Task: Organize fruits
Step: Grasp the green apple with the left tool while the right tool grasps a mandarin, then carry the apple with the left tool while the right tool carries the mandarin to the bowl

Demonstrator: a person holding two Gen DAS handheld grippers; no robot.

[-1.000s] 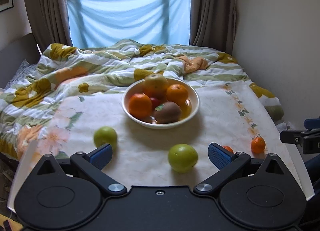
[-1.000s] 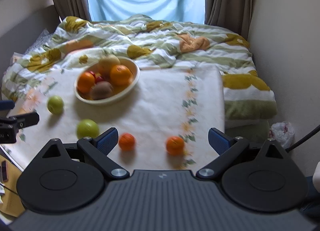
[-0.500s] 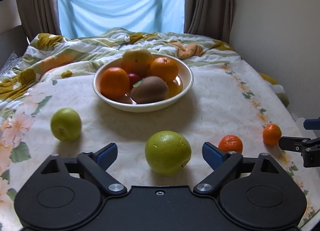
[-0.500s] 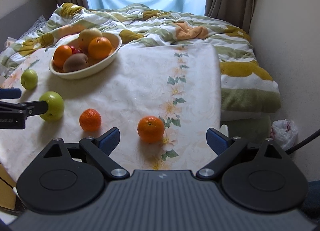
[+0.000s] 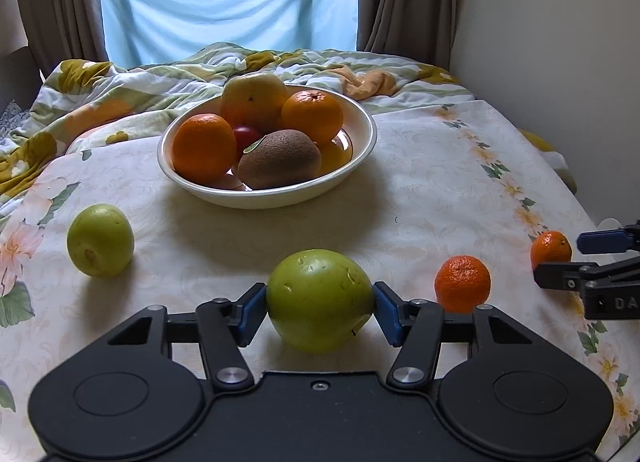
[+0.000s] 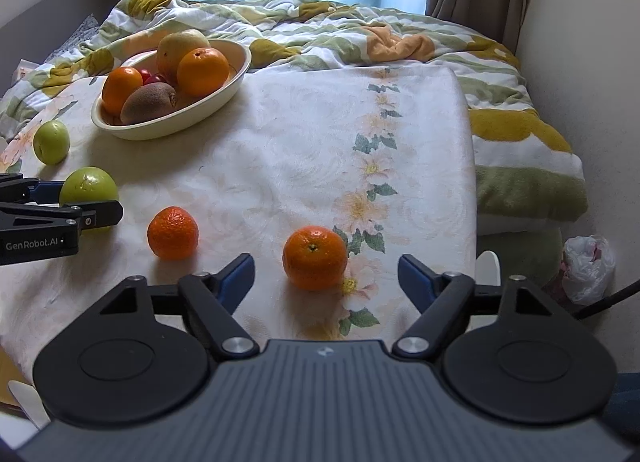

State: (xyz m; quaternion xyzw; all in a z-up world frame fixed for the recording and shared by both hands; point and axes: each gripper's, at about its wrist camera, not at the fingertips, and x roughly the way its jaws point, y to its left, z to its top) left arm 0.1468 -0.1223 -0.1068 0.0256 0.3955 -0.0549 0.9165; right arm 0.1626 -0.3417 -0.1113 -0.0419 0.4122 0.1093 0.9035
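The left hand-held gripper point(image 5: 320, 312) has just been closing, and its blue pads point(image 5: 250, 312) now sit against both sides of the large green apple point(image 5: 319, 298), which rests on the floral cloth point(image 5: 420, 190) covering the surface. The apple fills the gap between the pads, left and right alike.

The right hand-held gripper point(image 6: 326, 282) has also just been closing, yet its jaws stand well apart. An orange mandarin point(image 6: 315, 257) lies on the cloth between them, nearer the left pad, with clear space on either side; neither pad touches it. A second, more wrinkled mandarin point(image 6: 173, 227) sits to the left, between that fruit and the gripped apple.

A smaller green apple point(image 5: 100, 240) lies alone toward the left edge of the cloth. Behind the loose fruit stands a cream bowl point(image 5: 360, 166) holding two oranges point(image 5: 204, 147), a brown kiwi point(image 5: 280, 158), a small red fruit point(image 5: 246, 136) and a large yellowish fruit point(image 5: 254, 96) at the back. Beyond the bowl, a crumpled quilt point(image 5: 120, 86) covers the bed beneath a window hung with pale blue fabric point(image 5: 228, 2).
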